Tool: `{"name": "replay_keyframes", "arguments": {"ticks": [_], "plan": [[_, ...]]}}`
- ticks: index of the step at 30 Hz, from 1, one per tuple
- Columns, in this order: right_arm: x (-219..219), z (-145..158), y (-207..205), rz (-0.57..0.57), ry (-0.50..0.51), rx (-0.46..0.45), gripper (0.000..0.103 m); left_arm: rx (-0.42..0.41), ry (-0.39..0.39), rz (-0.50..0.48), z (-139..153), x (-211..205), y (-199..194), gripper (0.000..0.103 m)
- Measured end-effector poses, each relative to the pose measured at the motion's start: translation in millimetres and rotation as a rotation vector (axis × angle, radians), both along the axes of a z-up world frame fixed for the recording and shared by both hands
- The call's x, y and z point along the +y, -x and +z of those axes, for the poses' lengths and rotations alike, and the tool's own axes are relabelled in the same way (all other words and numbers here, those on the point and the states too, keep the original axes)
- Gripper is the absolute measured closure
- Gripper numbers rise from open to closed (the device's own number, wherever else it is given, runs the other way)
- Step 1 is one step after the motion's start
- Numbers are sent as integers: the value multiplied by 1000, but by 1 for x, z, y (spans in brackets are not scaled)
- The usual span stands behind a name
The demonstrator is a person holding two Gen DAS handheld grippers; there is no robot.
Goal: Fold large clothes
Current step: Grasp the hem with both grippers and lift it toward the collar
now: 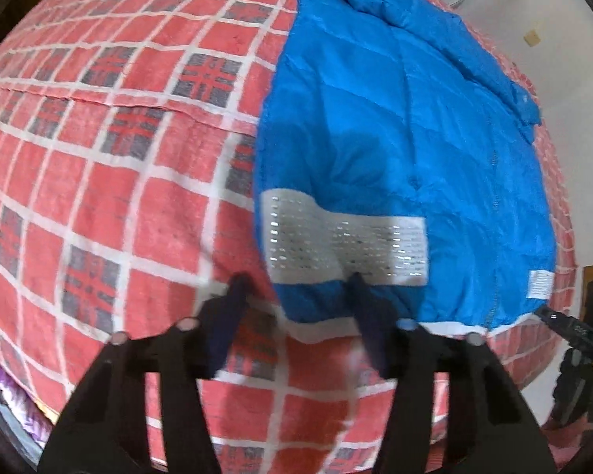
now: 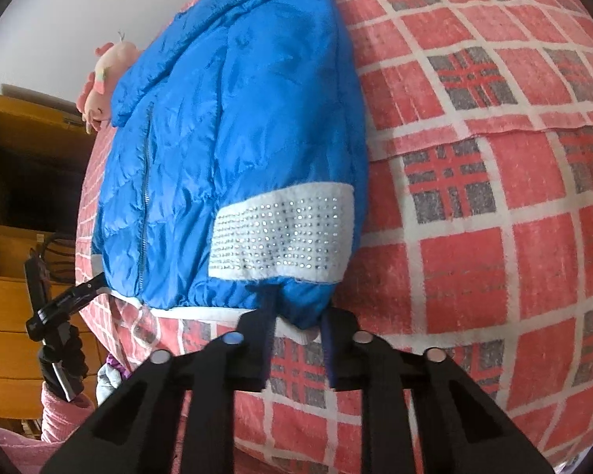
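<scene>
Both grippers are seen open at the near hem of a blue jacket (image 1: 395, 150) — left gripper (image 1: 296, 280), right gripper (image 2: 296, 304), nothing held. The jacket is laid on a red checked blanket (image 1: 118, 158), its long axis running away toward the collar.

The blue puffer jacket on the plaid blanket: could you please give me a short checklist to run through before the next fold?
1. Blue puffer jacket lies flat on the plaid blanket: ok.
2. Left gripper open at the hem: ok.
3. Right gripper open at the hem: ok.
4. Hem actually between the right fingers: cannot tell.
5. Zipper closed: ok.
6. Sleeves tucked in: cannot tell.
</scene>
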State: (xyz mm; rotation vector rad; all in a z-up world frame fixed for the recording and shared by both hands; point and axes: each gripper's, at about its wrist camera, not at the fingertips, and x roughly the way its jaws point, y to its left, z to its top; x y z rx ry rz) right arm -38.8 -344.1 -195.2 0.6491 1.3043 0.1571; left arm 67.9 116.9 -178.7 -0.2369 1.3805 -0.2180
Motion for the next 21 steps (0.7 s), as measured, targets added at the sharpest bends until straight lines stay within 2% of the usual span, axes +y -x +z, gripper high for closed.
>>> {"name": "replay_keyframes", "arguments": {"ticks": [1, 2, 9, 12, 15, 17, 21], "plan": [[0, 2, 0, -1, -6, -4, 90, 9, 22, 2, 0, 0, 1, 70], [-1, 4, 0, 0, -12, -11, 91, 19, 46, 10, -1, 0, 2, 72], [0, 7, -1, 5, -19, -16, 90, 17, 62, -8, 2, -2, 9, 73], [1, 0, -3, -3, -26, 11, 84, 14, 62, -17, 3, -2, 8, 78], [3, -2, -3, 5, -7, 11, 84, 7, 53, -26, 5, -5, 8, 85], [7, 3, -2, 20, 29, -9, 90, -2, 38, -36, 7, -8, 8, 90], [9, 18, 0, 38, 53, -50, 95, -30, 19, -54, 18, -14, 8, 96]]}}
